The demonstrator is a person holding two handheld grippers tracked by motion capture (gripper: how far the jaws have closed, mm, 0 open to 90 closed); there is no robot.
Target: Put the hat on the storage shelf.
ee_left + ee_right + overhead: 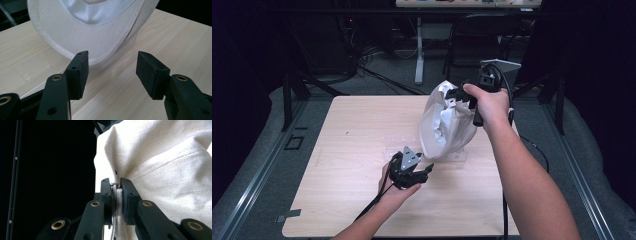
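- The right gripper (460, 95) was clamped tight on a fold of the white cloth hat (445, 122), holding it up over the far right part of the worktop (352, 150).
- In the right gripper view, the jaws pinched the hat's fabric (160, 165) flat between them.
- The hat hung tilted, its lower edge resting on or just above a clear stand (455, 154); couldn't tell which.
- The left gripper (421, 175) sat low, near the middle, jaws spread wide and holding nothing.
- In the left gripper view, the hat's brim (100, 32) was just past the left jaw tip, maybe touching, hard to say.
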